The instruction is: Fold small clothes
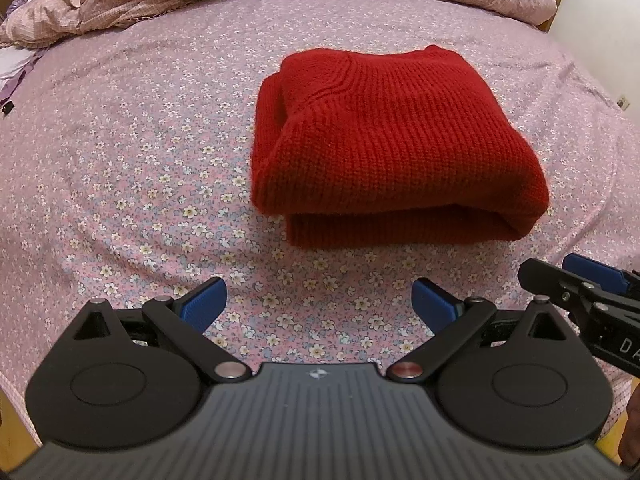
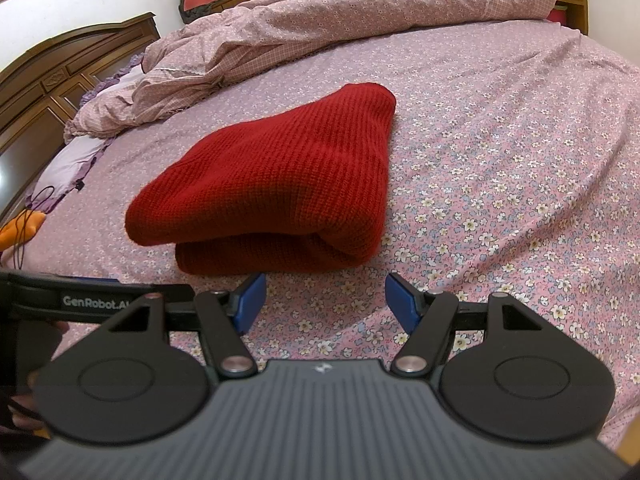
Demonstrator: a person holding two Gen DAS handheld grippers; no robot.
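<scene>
A red knitted sweater (image 1: 392, 140) lies folded into a thick rectangle on the flowered bed sheet (image 1: 140, 152). It also shows in the right wrist view (image 2: 276, 184). My left gripper (image 1: 320, 304) is open and empty, a short way in front of the sweater's near edge. My right gripper (image 2: 324, 300) is open and empty, just short of the sweater's near fold. The right gripper's tip also shows at the right edge of the left wrist view (image 1: 580, 292).
A crumpled pink quilt (image 2: 320, 20) lies along the far side of the bed. A wooden headboard (image 2: 60, 76) and a purple pillow (image 2: 76, 160) are at the left. An orange object with a black cord (image 2: 20, 228) lies near the pillow.
</scene>
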